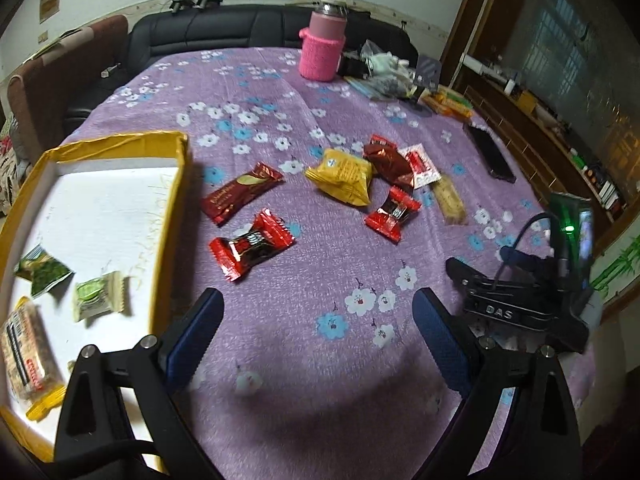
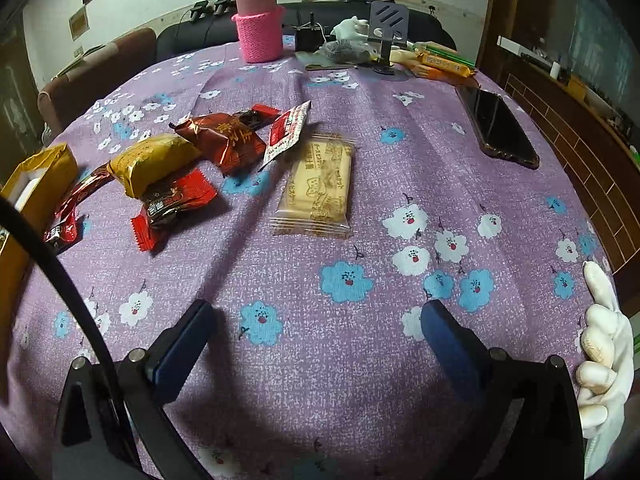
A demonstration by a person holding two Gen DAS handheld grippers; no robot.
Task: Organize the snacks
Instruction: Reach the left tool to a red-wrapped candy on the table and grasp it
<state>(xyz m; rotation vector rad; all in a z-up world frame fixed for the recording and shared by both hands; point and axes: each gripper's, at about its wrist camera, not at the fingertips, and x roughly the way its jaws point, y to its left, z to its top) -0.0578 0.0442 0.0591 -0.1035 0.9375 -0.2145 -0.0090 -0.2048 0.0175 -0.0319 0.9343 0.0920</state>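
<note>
Several wrapped snacks lie on the purple floral tablecloth (image 1: pixel 280 92): a long dark red bar (image 1: pixel 240 192), a red candy (image 1: pixel 252 242), a yellow pack (image 1: pixel 342 176), a dark red pack (image 1: pixel 390 162), another red candy (image 1: pixel 392 212) and a cracker pack (image 2: pixel 318 186). A yellow-rimmed box (image 1: pixel 176 184) at the left holds a green pack (image 1: pixel 44 272), a pale green candy (image 1: pixel 98 296) and a cereal bar (image 1: pixel 26 352). My left gripper (image 1: pixel 316 312) is open and empty beside the box. My right gripper (image 2: pixel 318 320) is open and empty, near of the cracker pack.
A pink flask (image 2: pixel 260 20) in a knitted sleeve, a phone stand (image 2: pixel 386 26) and long snack packs (image 2: pixel 444 64) sit at the far edge. A black phone (image 2: pixel 498 126) lies at the right. A cable (image 2: pixel 60 272) crosses the right wrist view. A dark sofa (image 1: pixel 224 28) stands behind the table.
</note>
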